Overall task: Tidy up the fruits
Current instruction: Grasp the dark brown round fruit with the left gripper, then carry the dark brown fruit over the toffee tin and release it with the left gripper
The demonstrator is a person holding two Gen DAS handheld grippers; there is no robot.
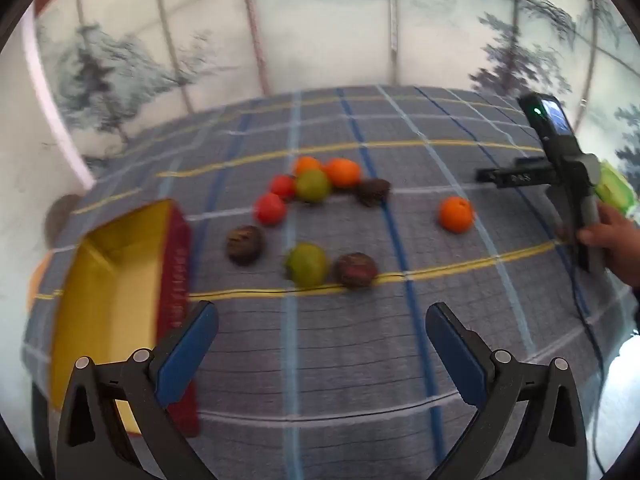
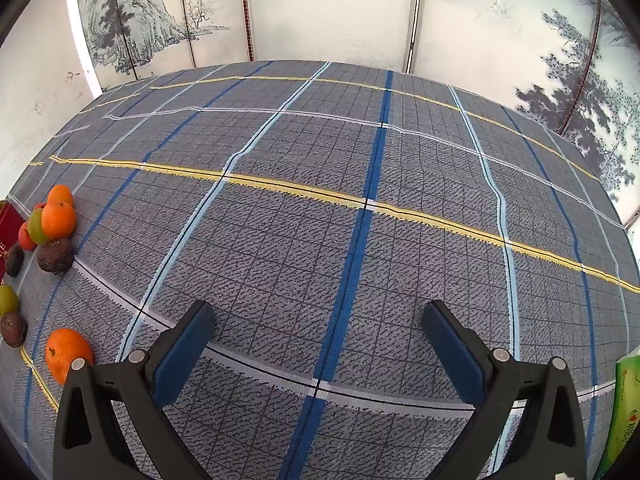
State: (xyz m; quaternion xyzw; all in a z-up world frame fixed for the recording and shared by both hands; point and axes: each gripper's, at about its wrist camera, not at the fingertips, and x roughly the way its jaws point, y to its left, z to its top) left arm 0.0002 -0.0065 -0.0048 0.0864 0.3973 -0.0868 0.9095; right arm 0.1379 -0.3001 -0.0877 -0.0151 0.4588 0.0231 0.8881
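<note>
Several fruits lie loose on the plaid cloth (image 1: pixel 320 360): a cluster with an orange (image 1: pixel 342 172) and a green fruit (image 1: pixel 313 186), red fruits (image 1: pixel 270 208), dark brown fruits (image 1: pixel 245 245), a green fruit (image 1: pixel 307 264) and a lone orange (image 1: pixel 456 214). A red box with a yellow inside (image 1: pixel 116 280) stands open at the left. My left gripper (image 1: pixel 322 332) is open and empty, short of the fruits. My right gripper (image 2: pixel 318 330) is open and empty over bare cloth; the lone orange (image 2: pixel 66 354) lies at its left. The right gripper also shows in the left wrist view (image 1: pixel 516 178).
A green packet (image 2: pixel 624 412) lies at the table's right edge; it also shows in the left wrist view (image 1: pixel 614 190). A painted folding screen (image 2: pixel 320 12) stands behind the table. A black cable (image 1: pixel 588 320) runs down the right side.
</note>
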